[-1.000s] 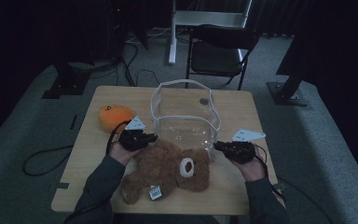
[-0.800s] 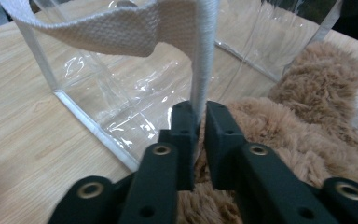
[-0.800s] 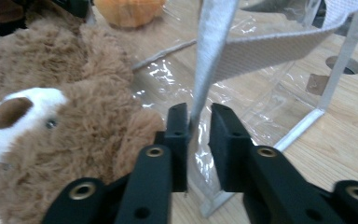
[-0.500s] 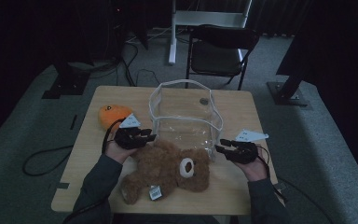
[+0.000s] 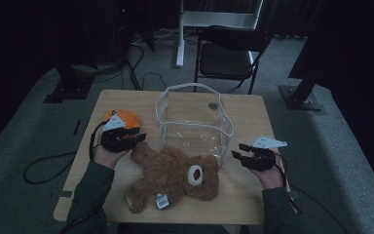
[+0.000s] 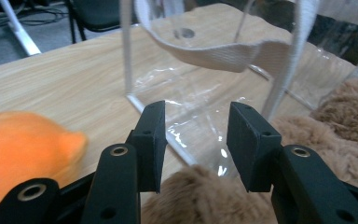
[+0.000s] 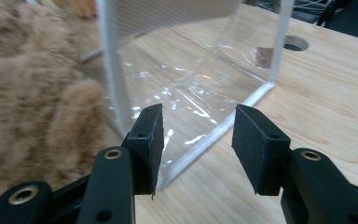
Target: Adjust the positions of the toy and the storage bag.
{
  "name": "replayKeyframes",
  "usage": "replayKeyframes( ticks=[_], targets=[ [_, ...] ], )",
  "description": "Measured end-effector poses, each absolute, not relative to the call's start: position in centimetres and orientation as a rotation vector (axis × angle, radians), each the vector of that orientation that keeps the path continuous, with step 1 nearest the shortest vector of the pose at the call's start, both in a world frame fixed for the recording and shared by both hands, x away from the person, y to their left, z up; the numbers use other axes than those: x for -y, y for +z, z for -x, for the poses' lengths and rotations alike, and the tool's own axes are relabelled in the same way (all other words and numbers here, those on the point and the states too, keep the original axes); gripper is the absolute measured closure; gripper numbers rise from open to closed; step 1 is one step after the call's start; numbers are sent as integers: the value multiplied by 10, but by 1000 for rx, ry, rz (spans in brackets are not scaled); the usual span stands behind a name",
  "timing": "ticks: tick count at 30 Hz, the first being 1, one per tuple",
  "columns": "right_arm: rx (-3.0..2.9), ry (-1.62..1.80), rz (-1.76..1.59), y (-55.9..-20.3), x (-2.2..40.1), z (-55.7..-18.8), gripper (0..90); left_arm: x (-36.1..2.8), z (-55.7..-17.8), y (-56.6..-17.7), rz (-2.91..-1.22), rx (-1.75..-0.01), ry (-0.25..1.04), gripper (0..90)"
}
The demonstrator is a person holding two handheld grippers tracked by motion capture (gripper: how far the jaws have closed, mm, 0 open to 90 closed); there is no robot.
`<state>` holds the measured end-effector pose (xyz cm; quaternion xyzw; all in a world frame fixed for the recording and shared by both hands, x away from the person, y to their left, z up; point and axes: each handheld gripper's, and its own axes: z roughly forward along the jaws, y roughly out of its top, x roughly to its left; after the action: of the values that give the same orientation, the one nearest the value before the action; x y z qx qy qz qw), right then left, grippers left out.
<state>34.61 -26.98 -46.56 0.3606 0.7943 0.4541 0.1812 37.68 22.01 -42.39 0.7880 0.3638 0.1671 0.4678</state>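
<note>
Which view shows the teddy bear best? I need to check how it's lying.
The high view: the whole teddy bear lies sprawled on the table in front of the clear bag. The left gripper view catches patches of brown fur beyond the jaws; the right gripper view shows blurred fur at its left edge.

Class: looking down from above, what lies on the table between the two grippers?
In the high view, the brown teddy bear and the clear bag's near wall lie between the left gripper and right gripper.
</note>
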Motion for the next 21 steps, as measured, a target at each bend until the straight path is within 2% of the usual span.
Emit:
replayKeyframes(
  ticks=[21],
  targets=[
    [-2211, 1001, -1163, -524, 282, -397, 431, -225, -365, -417, -1913, -843, 396, 532]
  ],
)
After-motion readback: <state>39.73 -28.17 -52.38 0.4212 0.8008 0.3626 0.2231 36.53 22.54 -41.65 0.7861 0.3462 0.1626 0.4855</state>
